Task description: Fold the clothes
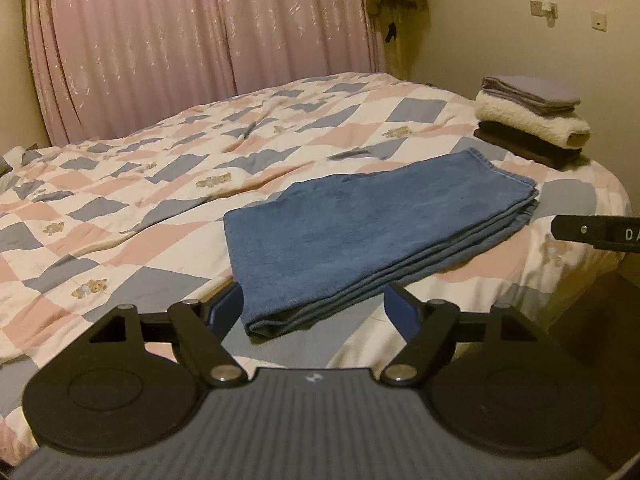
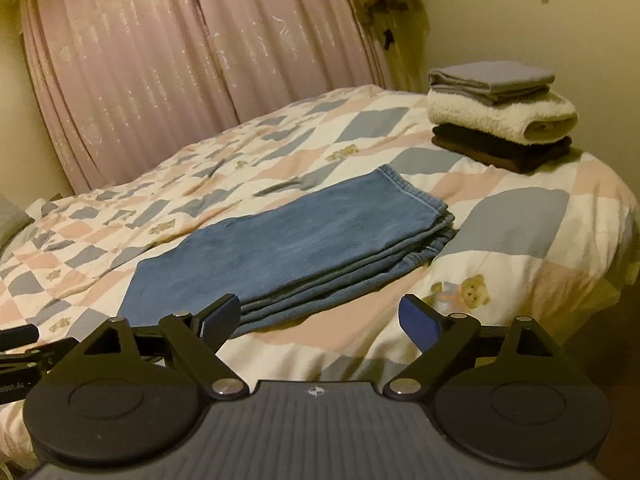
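Observation:
Folded blue jeans (image 1: 360, 232) lie flat on the patchwork quilt (image 1: 120, 184), in several layers. My left gripper (image 1: 316, 312) is open, its blue pads on either side of the jeans' near corner; contact is unclear. In the right wrist view the same jeans (image 2: 296, 244) lie ahead and to the left. My right gripper (image 2: 320, 320) is open just short of the jeans' near edge, over the quilt (image 2: 520, 220), with nothing between its fingers. The right gripper's tip (image 1: 600, 234) shows at the right edge of the left wrist view.
A stack of folded clothes (image 1: 532, 120) sits near the bed's far right corner: grey on top, a cream fleece, a dark item below; the same stack (image 2: 500, 116) appears in the right wrist view. Pink curtains (image 1: 180, 40) hang behind. The bed edge drops off at right.

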A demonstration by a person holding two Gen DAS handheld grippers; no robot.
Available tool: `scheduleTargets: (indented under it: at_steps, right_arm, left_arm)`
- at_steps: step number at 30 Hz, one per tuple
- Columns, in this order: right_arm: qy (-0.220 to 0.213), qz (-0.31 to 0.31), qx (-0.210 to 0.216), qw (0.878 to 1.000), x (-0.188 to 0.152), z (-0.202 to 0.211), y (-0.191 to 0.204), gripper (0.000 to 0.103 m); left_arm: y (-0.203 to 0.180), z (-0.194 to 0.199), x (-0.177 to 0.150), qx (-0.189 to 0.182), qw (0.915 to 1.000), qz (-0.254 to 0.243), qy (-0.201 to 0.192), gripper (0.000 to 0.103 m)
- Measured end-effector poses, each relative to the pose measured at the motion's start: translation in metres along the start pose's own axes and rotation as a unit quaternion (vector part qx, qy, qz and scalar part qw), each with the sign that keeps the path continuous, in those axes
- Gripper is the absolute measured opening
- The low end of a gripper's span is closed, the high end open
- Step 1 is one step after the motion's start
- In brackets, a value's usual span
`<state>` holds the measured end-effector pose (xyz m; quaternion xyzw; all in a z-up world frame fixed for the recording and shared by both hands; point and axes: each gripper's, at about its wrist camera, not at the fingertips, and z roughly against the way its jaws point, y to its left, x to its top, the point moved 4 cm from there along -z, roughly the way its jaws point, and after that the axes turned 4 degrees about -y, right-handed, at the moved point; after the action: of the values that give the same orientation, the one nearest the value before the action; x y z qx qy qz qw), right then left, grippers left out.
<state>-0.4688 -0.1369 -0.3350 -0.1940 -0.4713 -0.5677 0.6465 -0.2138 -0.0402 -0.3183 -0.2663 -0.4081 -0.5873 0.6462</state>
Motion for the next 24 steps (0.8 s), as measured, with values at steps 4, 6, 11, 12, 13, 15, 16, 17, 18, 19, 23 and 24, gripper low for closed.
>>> scheduleTargets:
  at_steps: [4, 6, 11, 12, 13, 15, 16, 17, 18, 19, 23, 24]
  right_arm:
    - [-0.009, 0.0, 0.001, 1.0, -0.005, 0.018, 0.002, 0.089]
    - [-0.011, 0.002, -0.002, 1.0, -0.007, 0.024, 0.002, 0.089]
    - [-0.012, 0.005, -0.014, 1.0, -0.011, 0.031, 0.0, 0.089]
    - [-0.011, 0.007, -0.019, 1.0, -0.011, 0.031, 0.0, 0.089]
    - [-0.009, 0.01, -0.025, 1.0, -0.011, 0.032, 0.001, 0.089]
    - [-0.006, 0.021, -0.036, 0.999, -0.011, 0.03, 0.003, 0.09]
    - [-0.004, 0.027, -0.041, 0.999, -0.01, 0.028, 0.004, 0.091]
    - [-0.003, 0.032, -0.046, 0.998, -0.01, 0.027, 0.006, 0.091]
    - [-0.001, 0.039, -0.053, 0.998, -0.01, 0.024, 0.007, 0.091]
    - [0.001, 0.045, -0.058, 0.997, -0.01, 0.021, 0.008, 0.091]
    - [0.014, 0.056, -0.07, 0.996, -0.013, 0.005, 0.011, 0.091]
    - [0.019, 0.056, -0.07, 0.996, -0.015, 0.0, 0.01, 0.091]
  left_arm:
    - [-0.005, 0.013, -0.004, -0.004, 1.0, -0.002, -0.005, 0.076]
    - [-0.007, 0.02, -0.005, -0.006, 1.0, -0.003, -0.007, 0.076]
    - [-0.007, 0.022, -0.013, -0.017, 0.9998, -0.002, -0.011, 0.077]
    - [-0.007, 0.021, -0.014, -0.02, 0.9997, 0.0, -0.011, 0.077]
    - [-0.006, 0.02, -0.014, -0.022, 0.9997, 0.002, -0.011, 0.077]
    - [-0.004, 0.016, -0.014, -0.028, 0.9995, 0.01, -0.01, 0.078]
    - [-0.003, 0.013, -0.014, -0.028, 0.9995, 0.014, -0.008, 0.08]
    - [-0.001, 0.01, -0.014, -0.029, 0.9994, 0.018, -0.006, 0.08]
    - [0.0, 0.006, -0.015, -0.03, 0.9993, 0.021, -0.003, 0.08]
    - [0.002, 0.002, -0.016, -0.029, 0.9994, 0.022, 0.001, 0.08]
    - [0.009, -0.013, -0.019, -0.025, 0.9992, 0.025, 0.016, 0.08]
    - [0.01, -0.017, -0.02, -0.026, 0.9991, 0.028, 0.019, 0.08]
